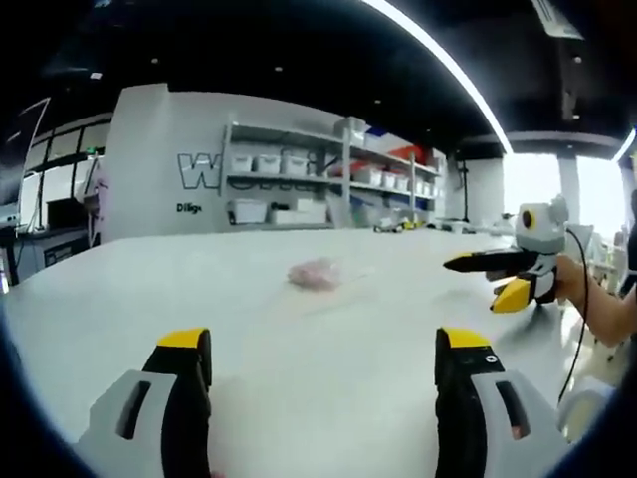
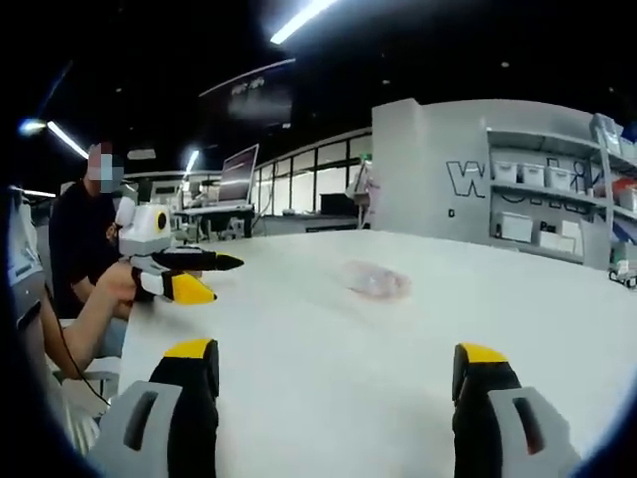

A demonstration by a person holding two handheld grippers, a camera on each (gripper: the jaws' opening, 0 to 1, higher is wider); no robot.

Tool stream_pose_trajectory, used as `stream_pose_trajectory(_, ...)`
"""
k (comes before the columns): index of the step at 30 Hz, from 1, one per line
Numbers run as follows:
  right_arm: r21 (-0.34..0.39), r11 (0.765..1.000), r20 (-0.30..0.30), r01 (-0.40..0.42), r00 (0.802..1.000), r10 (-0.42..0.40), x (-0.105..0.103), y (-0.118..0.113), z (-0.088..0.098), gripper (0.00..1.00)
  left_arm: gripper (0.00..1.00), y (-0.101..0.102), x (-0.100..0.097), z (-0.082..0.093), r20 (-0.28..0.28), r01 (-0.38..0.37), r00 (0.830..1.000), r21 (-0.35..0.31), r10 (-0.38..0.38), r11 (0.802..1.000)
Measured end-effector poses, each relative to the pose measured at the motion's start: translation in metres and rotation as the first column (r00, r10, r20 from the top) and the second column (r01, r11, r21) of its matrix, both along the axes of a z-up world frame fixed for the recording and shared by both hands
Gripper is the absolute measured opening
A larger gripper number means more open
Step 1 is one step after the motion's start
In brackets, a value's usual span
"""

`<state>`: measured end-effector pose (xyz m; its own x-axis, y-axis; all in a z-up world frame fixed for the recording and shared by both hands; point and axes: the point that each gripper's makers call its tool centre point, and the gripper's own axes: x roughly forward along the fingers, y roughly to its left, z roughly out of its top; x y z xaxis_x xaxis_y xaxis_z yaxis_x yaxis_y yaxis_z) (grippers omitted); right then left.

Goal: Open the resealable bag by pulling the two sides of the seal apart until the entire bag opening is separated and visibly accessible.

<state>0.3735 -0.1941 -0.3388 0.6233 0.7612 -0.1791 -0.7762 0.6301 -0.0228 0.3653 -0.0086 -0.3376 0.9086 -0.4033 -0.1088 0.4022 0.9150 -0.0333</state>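
White bench [image 1: 299, 329] is spreading out ahead of me, and the resealable bag [image 1: 315, 273], a small pinkish, crumpled-looking packet, is lying flat on it well beyond both pairs of my jaws, touched by neither. My left gripper [image 1: 323, 349] is holding its yellow-tipped jaws wide apart with nothing between them. My right gripper [image 2: 333, 363] is doing likewise, jaws spread wide and gripping nothing. In the right gripper view the bag [image 2: 377, 280] is sitting ahead and slightly right of centre. In the left gripper view my right gripper [image 1: 498, 279] is hovering over the bench to the right of the bag; in the right gripper view my left gripper [image 2: 204, 277] is hovering to its left. Shelving [image 1: 328, 184] holding white bins is standing against the far wall.
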Motion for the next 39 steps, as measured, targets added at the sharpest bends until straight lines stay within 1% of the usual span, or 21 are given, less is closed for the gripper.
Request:
stream_pose_trajectory(6,0.004,1.0,-0.001,0.01,1.0,-0.01,0.0,-0.002,0.001,0.99,0.99,0.002,0.0,0.001,0.007,-0.008,1.0,0.011,0.008,1.0)
stream_pose_trajectory(10,0.002,1.0,-0.007,0.014,1.0,-0.014,-0.001,-0.003,-0.001,0.99,0.99,0.004,-0.001,0.002,0.019,-0.016,1.0,0.017,0.016,1.0)
stream_pose_trajectory(12,0.002,1.0,-0.008,0.016,1.0,-0.016,-0.002,-0.003,-0.002,0.99,0.99,0.003,-0.002,0.003,0.022,-0.009,1.0,0.014,0.008,1.0)
stream_pose_trajectory(17,0.002,1.0,0.018,0.03,0.999,-0.03,-0.004,-0.006,-0.002,0.99,0.99,0.004,-0.001,0.003,0.026,-0.012,1.0,0.013,0.012,1.0)
stream_pose_trajectory(22,-0.004,1.0,0.042,0.028,0.999,-0.028,-0.005,-0.004,0.0,0.99,0.99,0.004,-0.001,0.005,0.029,-0.01,1.0,0.001,0.01,1.0)
stream_pose_trajectory(25,-0.011,0.999,0.043,0.039,0.998,-0.039,-0.003,-0.004,-0.001,0.99,0.99,0.005,-0.002,0.006,0.027,0.001,1.0,-0.031,-0.001,1.0)
stream_pose_trajectory(28,0.018,0.998,0.048,0.054,0.997,-0.055,-0.001,-0.008,0.001,0.99,0.99,0.004,-0.002,0.007,0.027,0.006,1.0,-0.045,-0.005,0.999)
stream_pose_trajectory(30,0.045,0.997,0.041,0.063,0.997,-0.065,0.001,-0.01,0.003,0.99,0.99,0.005,-0.001,0.007,0.029,-0.001,1.0,-0.039,0.002,0.999)
stream_pose_trajectory(33,0.057,0.997,0.043,0.061,0.997,-0.063,0.001,-0.01,0.004,0.99,0.99,0.007,0.0,0.006,0.027,-0.02,0.999,-0.026,0.02,0.999)
stream_pose_trajectory(39,0.019,0.999,0.043,0.05,0.998,-0.051,-0.003,-0.007,-0.001,0.99,0.99,0.006,-0.002,0.007,0.028,-0.013,1.0,-0.046,0.014,0.999)
